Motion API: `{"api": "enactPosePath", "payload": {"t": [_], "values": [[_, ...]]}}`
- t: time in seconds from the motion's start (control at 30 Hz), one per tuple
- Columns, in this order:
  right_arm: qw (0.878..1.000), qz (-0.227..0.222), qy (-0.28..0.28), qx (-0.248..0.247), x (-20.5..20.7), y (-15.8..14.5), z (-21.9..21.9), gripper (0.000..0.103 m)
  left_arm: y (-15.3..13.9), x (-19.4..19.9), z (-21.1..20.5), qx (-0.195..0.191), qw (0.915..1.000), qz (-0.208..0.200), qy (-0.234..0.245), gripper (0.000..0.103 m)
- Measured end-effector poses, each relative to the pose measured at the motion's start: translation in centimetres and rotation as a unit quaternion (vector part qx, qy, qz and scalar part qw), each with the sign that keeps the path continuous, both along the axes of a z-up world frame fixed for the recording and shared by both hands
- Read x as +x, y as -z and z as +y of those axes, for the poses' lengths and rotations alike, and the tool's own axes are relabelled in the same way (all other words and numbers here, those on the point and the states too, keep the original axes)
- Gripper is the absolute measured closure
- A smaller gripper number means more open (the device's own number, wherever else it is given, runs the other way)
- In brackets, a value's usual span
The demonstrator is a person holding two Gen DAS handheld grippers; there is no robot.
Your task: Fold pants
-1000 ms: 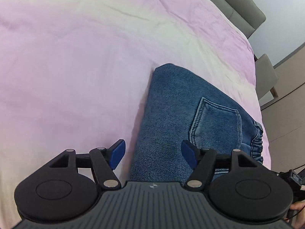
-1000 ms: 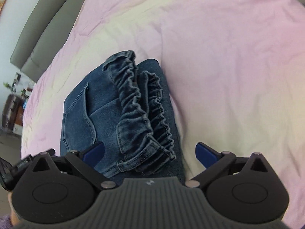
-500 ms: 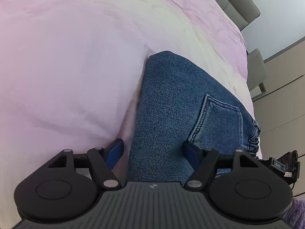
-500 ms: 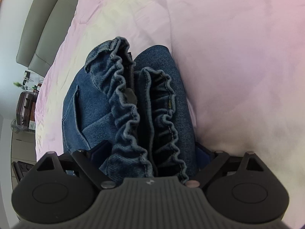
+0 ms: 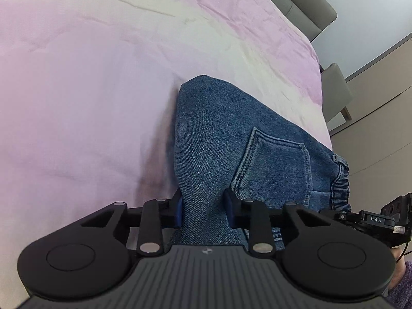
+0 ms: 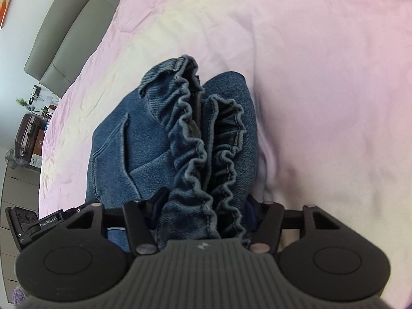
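On the pink bedspread (image 5: 90,90), each tool, left (image 5: 204,212) and right (image 6: 203,209), apparently clamps folded jeans (image 5: 219,141).

I'm working in a bedroom at home. Under me spreads a wide bed with a soft, creased pink bedsheet (image 5: 108,97), and along its far edge runs a padded grey headboard (image 6: 64,28). Past the corner of the bed I see a grey upholstered chair (image 5: 336,90) set against pale cabinet fronts (image 5: 381,82). On my other side, beyond the mattress, a dark maroon suitcase (image 6: 27,131) stands by a low drawer unit (image 6: 18,188) cluttered with small household things and a little green plant (image 6: 22,101).
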State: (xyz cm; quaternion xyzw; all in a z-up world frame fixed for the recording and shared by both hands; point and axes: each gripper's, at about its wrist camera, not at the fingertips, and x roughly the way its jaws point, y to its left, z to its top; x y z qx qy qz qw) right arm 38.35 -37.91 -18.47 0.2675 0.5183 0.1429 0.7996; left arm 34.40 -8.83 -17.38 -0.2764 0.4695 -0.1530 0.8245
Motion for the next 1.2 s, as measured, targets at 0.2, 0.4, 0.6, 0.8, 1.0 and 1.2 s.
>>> {"api": "enactPosePath", "payload": {"t": [0.2,0.4,0.6,0.8,1.0,1.2], "values": [[0.999,-0.026,-0.028,-0.021,-1.3,-5.3,3.5,0.054,-3.8,-2.4,0.9,0.003,0.9996,-0.023,-0.016,0.076],[0.996,-0.052,-0.066,-0.014,-2.8,-8.8,10.0,0.054,-7.0,-6.1,4.8,0.005,0.997,-0.049,-0.06,0.076],[0.992,-0.07,-0.101,0.013,-3.2,-9.8,19.2,0.054,-7.7,-9.5,9.7,0.03,0.9899,-0.063,-0.124,0.076],[0.989,-0.076,-0.111,0.057,-3.7,-7.8,28.7,0.054,-6.5,-10.0,14.5,0.06,0.9831,-0.066,-0.16,0.076],[0.989,-0.065,-0.11,0.08,-2.7,-4.9,34.9,0.054,-5.0,-8.2,17.6,0.074,0.9806,-0.06,-0.171,0.076],[0.991,-0.041,-0.108,0.069,-2.1,-1.2,38.5,0.054,-1.4,-6.9,19.0,0.08,0.9824,-0.032,-0.166,0.076]]}}
